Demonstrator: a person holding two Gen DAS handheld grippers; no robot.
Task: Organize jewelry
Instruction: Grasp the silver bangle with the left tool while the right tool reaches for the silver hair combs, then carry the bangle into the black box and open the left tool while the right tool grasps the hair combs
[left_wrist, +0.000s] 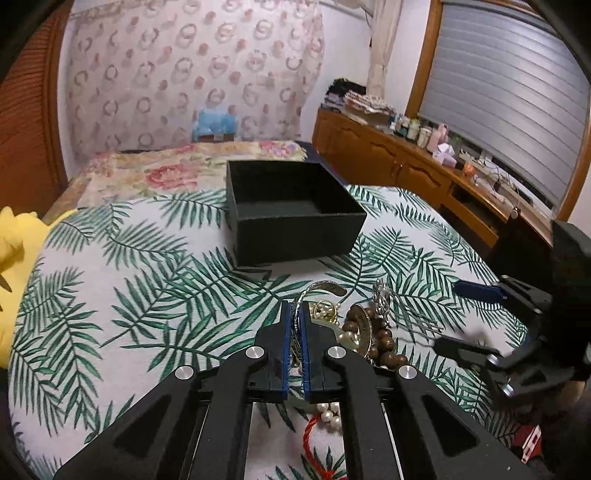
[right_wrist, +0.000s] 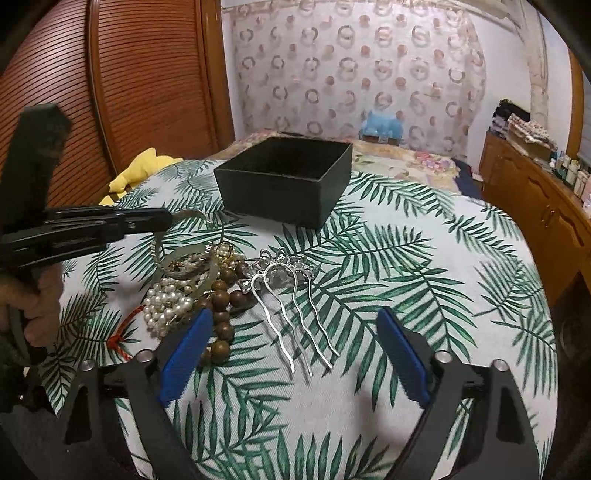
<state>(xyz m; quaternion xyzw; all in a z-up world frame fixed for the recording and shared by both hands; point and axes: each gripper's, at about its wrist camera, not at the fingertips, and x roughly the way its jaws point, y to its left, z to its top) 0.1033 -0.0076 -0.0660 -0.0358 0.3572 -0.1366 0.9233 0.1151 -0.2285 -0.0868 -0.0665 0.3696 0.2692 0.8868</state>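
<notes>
Left gripper (left_wrist: 294, 317) of mine is clamped on a silver bangle (left_wrist: 325, 286), thin, stiff and slippery, so I pinch across its band at the left edge of the jewelry pile (right_wrist: 192, 288). Right of that lie pearls (right_wrist: 166, 306), wooden beads (right_wrist: 221, 295) and a light, snaggy hair comb (right_wrist: 291, 295). My right gripper (right_wrist: 291, 354) hangs spread wide, empty, over the comb's prongs. Beyond waits the black box (right_wrist: 284, 184).

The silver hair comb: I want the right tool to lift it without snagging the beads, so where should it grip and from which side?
Probably grip the silver hair comb across its prongs, coming from the near side. The prongs lie flat on the leaf-print cloth, pointing toward the open right tool and clear of the bead pile, which sits beside the ornate head.
</notes>
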